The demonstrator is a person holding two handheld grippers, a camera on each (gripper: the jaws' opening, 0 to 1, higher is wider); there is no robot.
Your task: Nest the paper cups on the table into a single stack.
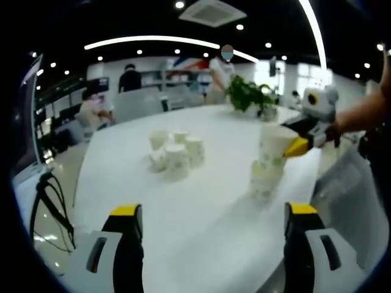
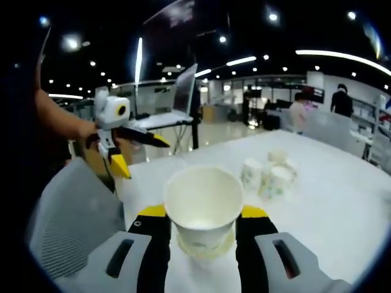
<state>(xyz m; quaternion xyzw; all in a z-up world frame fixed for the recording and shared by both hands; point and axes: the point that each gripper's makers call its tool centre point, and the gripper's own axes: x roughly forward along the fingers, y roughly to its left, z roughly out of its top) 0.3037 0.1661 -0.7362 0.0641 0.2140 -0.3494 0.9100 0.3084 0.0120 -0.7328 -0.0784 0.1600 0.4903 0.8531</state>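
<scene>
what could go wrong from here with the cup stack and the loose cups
1. The right gripper holds the top cup by its rim above a short stack that stands unsupported; a skewed push could tip the stack.
2. The left gripper is open and away from the stack, so nothing steadies it.
3. The loose cups sit clustered close together, so grabbing one may knock its neighbours.
</scene>
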